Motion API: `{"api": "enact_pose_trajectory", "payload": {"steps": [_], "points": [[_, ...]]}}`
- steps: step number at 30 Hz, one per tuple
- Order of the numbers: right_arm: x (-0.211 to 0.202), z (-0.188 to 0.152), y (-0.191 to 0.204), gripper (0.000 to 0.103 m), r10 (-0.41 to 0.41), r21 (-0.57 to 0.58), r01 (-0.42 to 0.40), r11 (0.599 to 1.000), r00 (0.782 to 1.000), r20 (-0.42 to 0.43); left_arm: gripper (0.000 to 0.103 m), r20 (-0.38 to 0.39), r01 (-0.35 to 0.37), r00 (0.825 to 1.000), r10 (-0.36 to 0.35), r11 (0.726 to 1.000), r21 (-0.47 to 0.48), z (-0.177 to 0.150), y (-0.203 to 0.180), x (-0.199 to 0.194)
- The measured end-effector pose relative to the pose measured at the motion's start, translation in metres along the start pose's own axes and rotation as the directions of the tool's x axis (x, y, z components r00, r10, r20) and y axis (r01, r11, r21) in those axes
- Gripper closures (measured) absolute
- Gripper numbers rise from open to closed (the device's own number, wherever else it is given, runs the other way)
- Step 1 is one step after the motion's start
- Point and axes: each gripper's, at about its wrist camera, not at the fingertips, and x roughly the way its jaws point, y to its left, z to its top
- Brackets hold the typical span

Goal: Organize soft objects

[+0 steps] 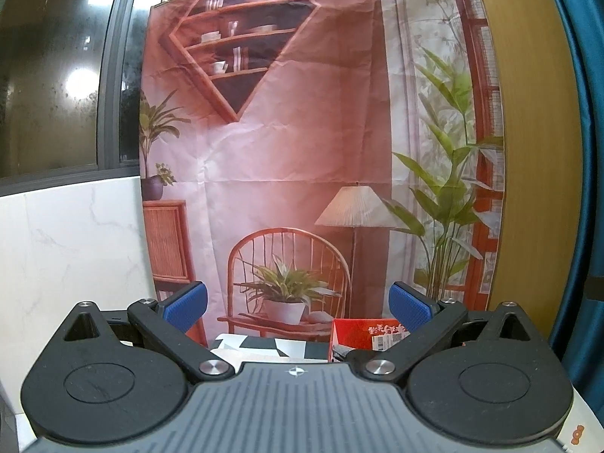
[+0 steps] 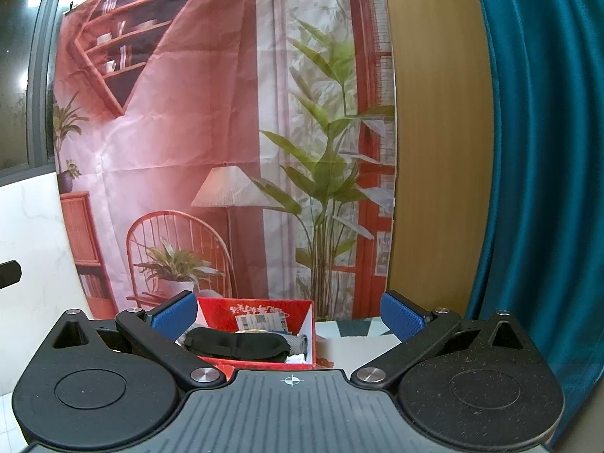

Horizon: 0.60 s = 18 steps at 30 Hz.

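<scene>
A red cardboard box [image 2: 211,311] stands on the table ahead of my right gripper [image 2: 288,315]. A black soft eye mask [image 2: 241,345] lies across the top of it, with grey fabric [image 2: 298,341] and something white beside it. My right gripper is open and empty, raised just before the box. My left gripper [image 1: 298,305] is open and empty, and the same red box [image 1: 366,330] shows low between its fingers, toward the right one.
A printed room-scene backdrop [image 1: 302,151] hangs behind the table. The table carries a black, white and teal patterned cloth [image 1: 279,347]. A wooden panel [image 2: 434,151] and a teal curtain [image 2: 540,188] stand at the right. A white marble wall [image 1: 68,245] is at the left.
</scene>
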Motion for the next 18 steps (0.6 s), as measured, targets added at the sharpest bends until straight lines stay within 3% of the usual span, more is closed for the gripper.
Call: {"api": "enact_pose_trajectory", "payload": {"steps": [18], "points": [[0.0046,0.0005,-0.0061,0.0,-0.01,-0.003,0.01,1.0,1.0,-0.006,0.0,0.002,0.002,1.0,-0.002,1.0,-0.006,-0.0014,-0.002,-0.001]]}}
